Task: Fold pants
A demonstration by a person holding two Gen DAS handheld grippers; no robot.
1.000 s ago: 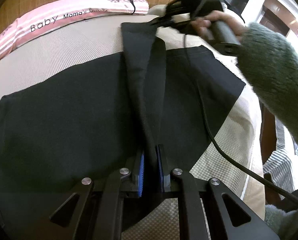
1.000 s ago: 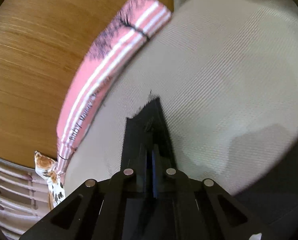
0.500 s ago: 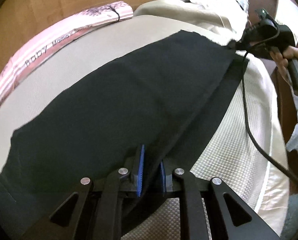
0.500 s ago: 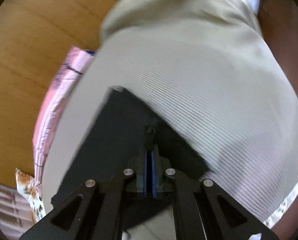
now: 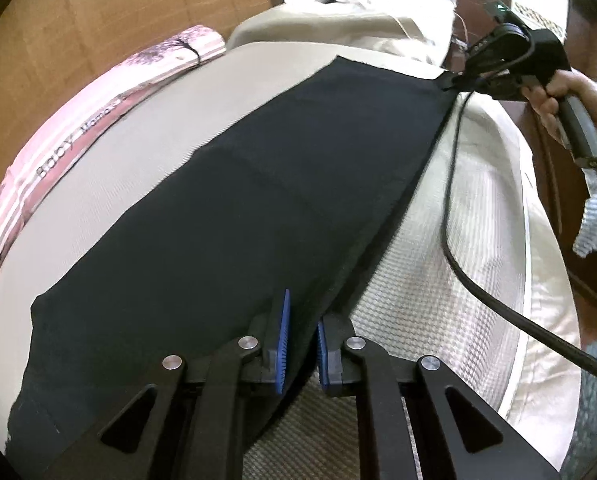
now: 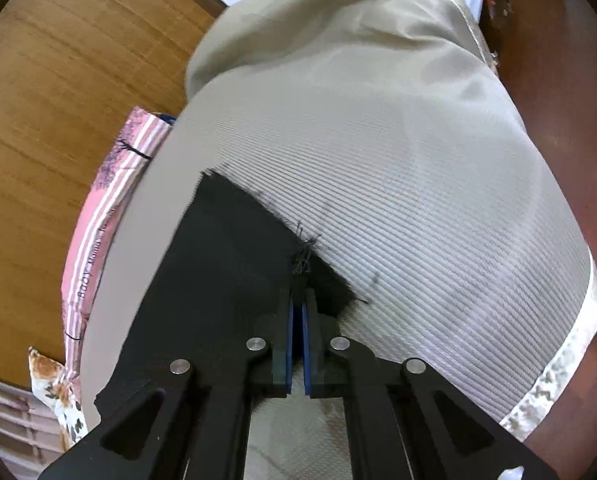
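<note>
The black pants [image 5: 258, 208] lie lengthwise on a beige bed [image 5: 438, 280], one leg folded over the other, stretched flat between my two grippers. My left gripper [image 5: 302, 332] is shut on the near right edge of the pants. My right gripper [image 6: 298, 304] is shut on the frayed far corner of the pants [image 6: 226, 264], low over the bed [image 6: 418, 200]. The right gripper also shows in the left wrist view [image 5: 458, 78] at the far end of the fabric, held by a hand [image 5: 570, 96].
A pink striped pillow [image 5: 98, 120] lies along the bed's left side by a wooden wall [image 5: 98, 20]. Rumpled beige bedding [image 5: 358, 20] lies beyond the pants. A black cable [image 5: 478, 280] hangs from the right gripper over the bed's right side. Dark wooden furniture [image 6: 558, 100] stands at the right.
Both grippers carried the lifted leg from left over to the right, so it now lies flat on top of the other leg. The fabric has been pulled taut and lowered.
</note>
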